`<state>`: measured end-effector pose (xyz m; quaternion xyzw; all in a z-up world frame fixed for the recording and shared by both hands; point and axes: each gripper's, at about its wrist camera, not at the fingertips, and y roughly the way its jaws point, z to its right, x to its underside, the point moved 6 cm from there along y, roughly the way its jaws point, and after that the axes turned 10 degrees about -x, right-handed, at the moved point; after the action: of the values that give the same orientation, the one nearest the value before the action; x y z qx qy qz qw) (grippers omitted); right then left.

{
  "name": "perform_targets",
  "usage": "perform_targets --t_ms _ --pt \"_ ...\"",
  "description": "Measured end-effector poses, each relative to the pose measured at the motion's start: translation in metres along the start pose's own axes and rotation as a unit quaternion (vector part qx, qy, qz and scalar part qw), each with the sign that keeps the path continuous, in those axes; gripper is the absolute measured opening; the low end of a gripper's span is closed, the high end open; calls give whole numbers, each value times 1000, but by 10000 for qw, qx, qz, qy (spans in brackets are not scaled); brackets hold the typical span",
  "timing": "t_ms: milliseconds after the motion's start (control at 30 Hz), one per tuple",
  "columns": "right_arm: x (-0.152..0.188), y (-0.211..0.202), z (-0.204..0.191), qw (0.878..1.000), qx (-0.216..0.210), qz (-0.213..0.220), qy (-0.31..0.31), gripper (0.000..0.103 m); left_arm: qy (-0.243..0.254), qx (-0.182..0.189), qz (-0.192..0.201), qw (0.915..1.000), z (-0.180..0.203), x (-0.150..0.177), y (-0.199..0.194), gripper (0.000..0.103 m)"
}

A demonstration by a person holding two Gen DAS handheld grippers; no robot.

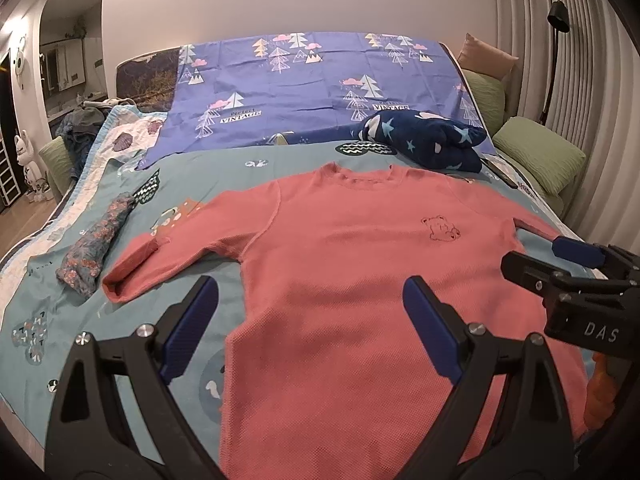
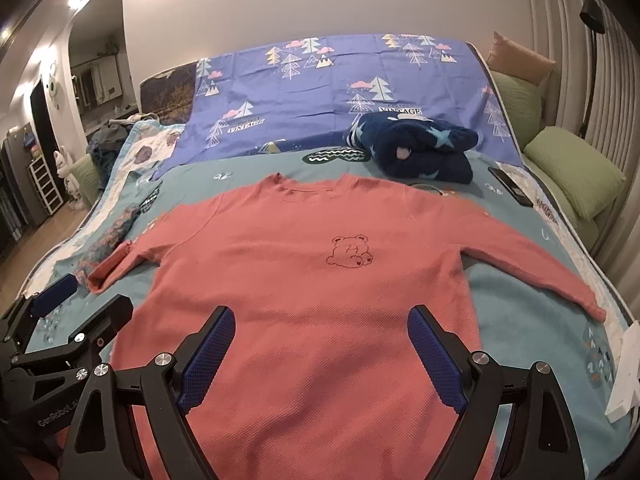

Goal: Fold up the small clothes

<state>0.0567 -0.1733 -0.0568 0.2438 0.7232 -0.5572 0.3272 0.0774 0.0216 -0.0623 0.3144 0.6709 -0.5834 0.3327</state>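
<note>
Teal bedspread (image 1: pixel 120 320), pink shirt (image 2: pixel 320 280) spread flat, both claws agape above

A: What covers the bed (image 2: pixel 520 300) itself?
B: A teal printed sheet (image 1: pixel 224 168), and at twelve o'clock a purple cover (image 1: pixel 288 92) with pine trees and the word "VINTAGE".
A: And along the edges?
B: Green pillows (image 2: pixel 576 176) at two o'clock, with a tan cushion (image 2: pixel 520 56) behind them. A black floor lamp (image 1: pixel 558 20) stands against the ribbed wall at one o'clock.
A: Anything small on the sheet?
B: A dark flat device (image 2: pixel 510 186) lies at two o'clock, near the pillows. I cannot tell what it is.
A: The left side?
B: At nine o'clock a white cat figurine (image 1: pixel 28 156) stands on the floor beside a white rack (image 2: pixel 44 186), with a lit doorway (image 1: pixel 68 64) beyond at ten o'clock.
</note>
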Motion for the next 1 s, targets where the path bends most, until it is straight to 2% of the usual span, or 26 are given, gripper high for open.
perform_targets --t_ms 167,333,567,733,800,867,933,1000 --pt "-2 1 -1 10000 -40 23 3 90 51 1 -34 10000 1 1 0 93" --pt "-4 8 -6 9994 -313 -93 149 90 108 -63 -8 9999 -2 0 -1 94" --pt "-6 17 -18 9993 -324 -182 48 90 169 -125 -146 9997 -11 4 7 93" --pt "-5 24 -18 9991 -336 -265 55 90 -90 -17 -344 9994 -34 6 22 94" --pt "-4 26 -15 9990 -326 -300 97 90 -243 -349 -320 9986 -61 4 33 94" --pt "-4 28 -12 9989 -319 -322 137 90 -335 -1006 -356 9937 -101 2 55 94" --pt "-4 30 -8 9987 -298 -362 191 90 -402 -1460 -556 9869 -139 4 81 93" --pt "-4 33 -5 9986 -279 -386 215 90 -447 -1729 -805 9806 -169 8 106 86"
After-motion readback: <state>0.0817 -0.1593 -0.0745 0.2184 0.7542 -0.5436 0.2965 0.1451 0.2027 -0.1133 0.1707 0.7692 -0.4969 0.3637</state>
